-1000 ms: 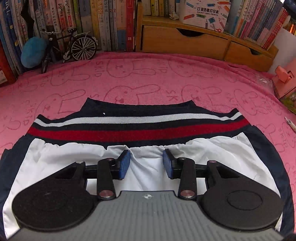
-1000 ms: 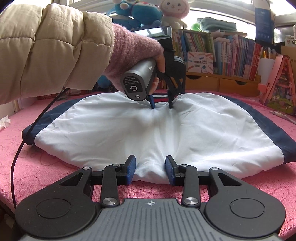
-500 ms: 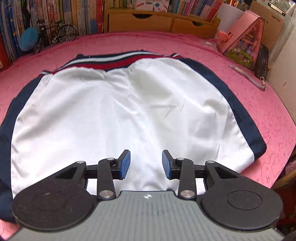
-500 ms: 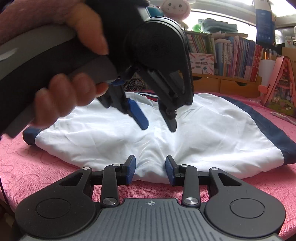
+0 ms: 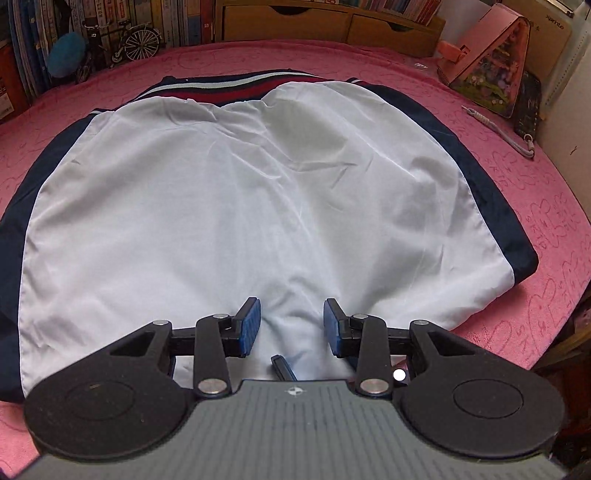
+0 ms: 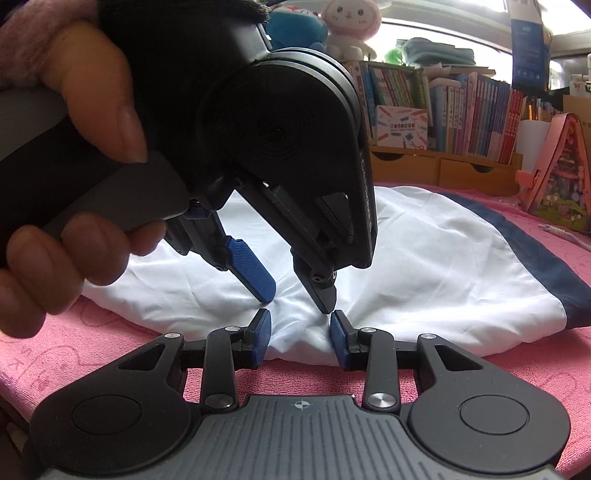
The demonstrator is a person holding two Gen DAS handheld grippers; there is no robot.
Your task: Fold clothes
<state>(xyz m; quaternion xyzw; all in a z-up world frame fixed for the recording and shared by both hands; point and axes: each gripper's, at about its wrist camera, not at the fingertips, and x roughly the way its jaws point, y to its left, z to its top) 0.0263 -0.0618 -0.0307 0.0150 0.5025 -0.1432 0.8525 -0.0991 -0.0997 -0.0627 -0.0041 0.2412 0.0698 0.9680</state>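
A pair of white shorts (image 5: 258, 206) with navy side panels and a red, white and navy striped waistband (image 5: 236, 86) lies flat on the pink cloth (image 5: 517, 192). My left gripper (image 5: 291, 325) is open above the near middle hem. In the right wrist view the shorts (image 6: 424, 266) fill the middle, and my right gripper (image 6: 300, 334) is open at their near hem. The left gripper (image 6: 295, 295) hangs just above it, jaws apart, held by a hand in a pink sleeve.
Wooden drawers (image 5: 332, 22) and books line the far edge. A model bicycle (image 5: 125, 44) and a blue ball (image 5: 66, 55) stand at the far left. A pink house-shaped box (image 5: 491, 55) and a cord (image 5: 498, 129) lie at the right.
My left gripper has drawn back from the waistband to the near hem, close above the right gripper. The right gripper has edged forward to the hem. Both stay open.
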